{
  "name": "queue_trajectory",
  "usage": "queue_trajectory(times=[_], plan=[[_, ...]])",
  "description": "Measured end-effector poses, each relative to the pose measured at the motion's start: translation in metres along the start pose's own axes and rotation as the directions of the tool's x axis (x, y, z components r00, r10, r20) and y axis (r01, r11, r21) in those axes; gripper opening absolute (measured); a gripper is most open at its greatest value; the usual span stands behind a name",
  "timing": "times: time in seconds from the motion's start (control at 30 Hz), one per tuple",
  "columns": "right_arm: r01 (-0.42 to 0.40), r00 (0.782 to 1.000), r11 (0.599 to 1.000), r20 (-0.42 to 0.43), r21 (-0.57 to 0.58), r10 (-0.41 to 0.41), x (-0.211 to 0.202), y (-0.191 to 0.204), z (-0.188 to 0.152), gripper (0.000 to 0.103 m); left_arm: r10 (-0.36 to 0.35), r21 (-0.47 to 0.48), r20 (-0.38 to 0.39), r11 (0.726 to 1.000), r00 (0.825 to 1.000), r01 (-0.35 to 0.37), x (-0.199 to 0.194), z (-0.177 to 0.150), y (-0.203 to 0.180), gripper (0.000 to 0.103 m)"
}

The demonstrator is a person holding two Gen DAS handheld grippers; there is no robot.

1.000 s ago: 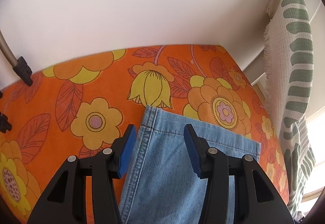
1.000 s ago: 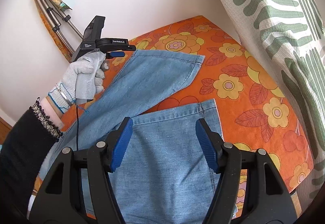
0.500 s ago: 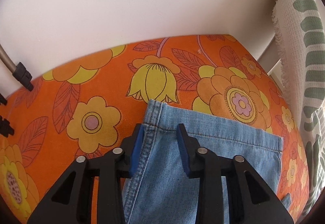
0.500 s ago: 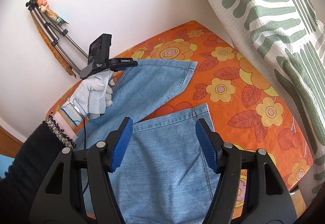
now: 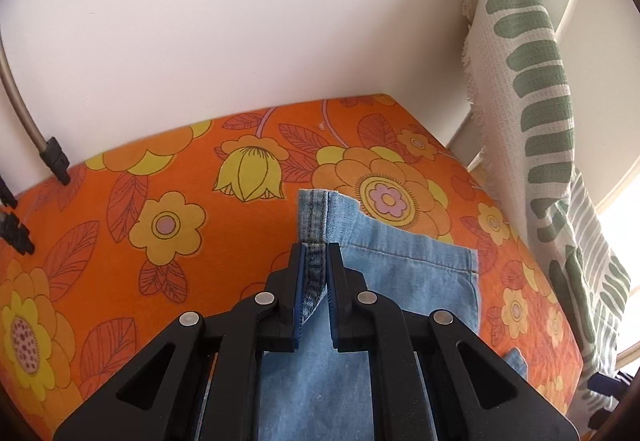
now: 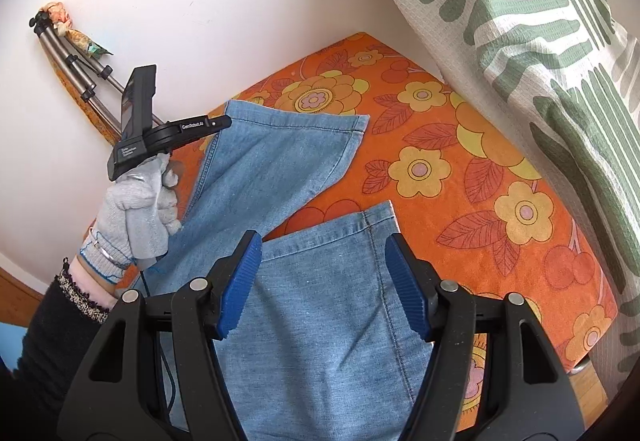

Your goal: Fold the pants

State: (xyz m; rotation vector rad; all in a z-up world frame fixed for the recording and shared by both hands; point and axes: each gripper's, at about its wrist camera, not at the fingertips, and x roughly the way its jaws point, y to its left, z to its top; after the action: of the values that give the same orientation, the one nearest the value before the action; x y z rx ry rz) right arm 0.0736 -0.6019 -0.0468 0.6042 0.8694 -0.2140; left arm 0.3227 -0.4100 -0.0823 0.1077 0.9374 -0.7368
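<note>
Light blue denim pants (image 6: 320, 321) lie on an orange flowered surface (image 6: 460, 169), both legs spread towards the far end. My left gripper (image 5: 314, 253) is shut on the seam edge of the far leg's hem (image 5: 316, 213) and lifts that corner off the surface. In the right wrist view the left gripper (image 6: 222, 121) holds the raised corner of that leg (image 6: 276, 165). My right gripper (image 6: 324, 241) is open, above the near leg (image 6: 344, 281), close to its hem, holding nothing.
A white cloth with green stripes (image 6: 540, 21) hangs along the right side. A white wall (image 5: 240, 21) stands behind the far edge. A folded tripod (image 6: 80, 81) leans on the wall at the left. The surface's right edge (image 6: 588, 353) drops off.
My left gripper has closed on the leg's hem edge and lifted that corner. My right gripper stayed open and drew slightly nearer the other leg's hem.
</note>
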Motion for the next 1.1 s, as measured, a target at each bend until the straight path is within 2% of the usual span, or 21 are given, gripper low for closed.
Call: queue_trajectory(times=[0.13, 0.27, 0.33, 0.4, 0.47, 0.63, 0.73, 0.87, 0.93, 1.1], plan=[[-0.028, 0.999, 0.993, -0.039, 0.112, 0.032, 0.011, -0.027, 0.004, 0.067, -0.030, 0.059, 0.004, 0.998, 1.000, 0.030, -0.027, -0.022, -0.027, 0.009], [-0.048, 0.997, 0.984, -0.050, 0.170, 0.058, 0.018, -0.042, 0.004, 0.067, -0.069, 0.098, -0.005, 0.993, 0.998, 0.070, -0.050, -0.048, -0.050, 0.009], [-0.095, 0.993, 0.974, -0.051, 0.205, 0.108, 0.020, -0.048, 0.004, 0.068, -0.100, 0.100, -0.014, 0.990, 0.995, 0.101, -0.059, -0.059, -0.060, 0.009], [-0.163, 0.981, 0.954, -0.063, 0.253, 0.184, 0.026, -0.053, 0.004, 0.073, -0.122, 0.113, -0.021, 0.986, 0.992, 0.124, -0.070, -0.071, -0.070, 0.009], [-0.207, 0.969, 0.934, -0.072, 0.292, 0.237, 0.032, -0.055, 0.002, 0.074, -0.131, 0.144, -0.029, 0.981, 0.991, 0.133, -0.080, -0.084, -0.083, 0.009], [-0.244, 0.957, 0.918, -0.077, 0.314, 0.281, 0.043, -0.059, 0.003, 0.074, -0.161, 0.159, -0.049, 0.973, 0.986, 0.167, -0.098, -0.113, -0.106, 0.009], [-0.289, 0.933, 0.877, -0.091, 0.385, 0.348, 0.056, -0.070, 0.001, 0.075, -0.166, 0.180, -0.053, 0.968, 0.985, 0.173, -0.107, -0.129, -0.121, 0.009], [-0.287, 0.917, 0.846, -0.127, 0.450, 0.379, 0.072, -0.081, -0.006, 0.075, -0.169, 0.204, -0.061, 0.963, 0.984, 0.178, -0.118, -0.148, -0.141, 0.009], [-0.288, 0.908, 0.836, -0.144, 0.467, 0.393, 0.074, -0.081, -0.011, 0.075, -0.178, 0.202, -0.064, 0.961, 0.982, 0.187, -0.124, -0.155, -0.148, 0.009], [-0.356, 0.874, 0.803, -0.134, 0.478, 0.467, 0.069, -0.078, -0.016, 0.075, -0.191, 0.213, -0.083, 0.955, 0.978, 0.205, -0.132, -0.174, -0.171, 0.009]])
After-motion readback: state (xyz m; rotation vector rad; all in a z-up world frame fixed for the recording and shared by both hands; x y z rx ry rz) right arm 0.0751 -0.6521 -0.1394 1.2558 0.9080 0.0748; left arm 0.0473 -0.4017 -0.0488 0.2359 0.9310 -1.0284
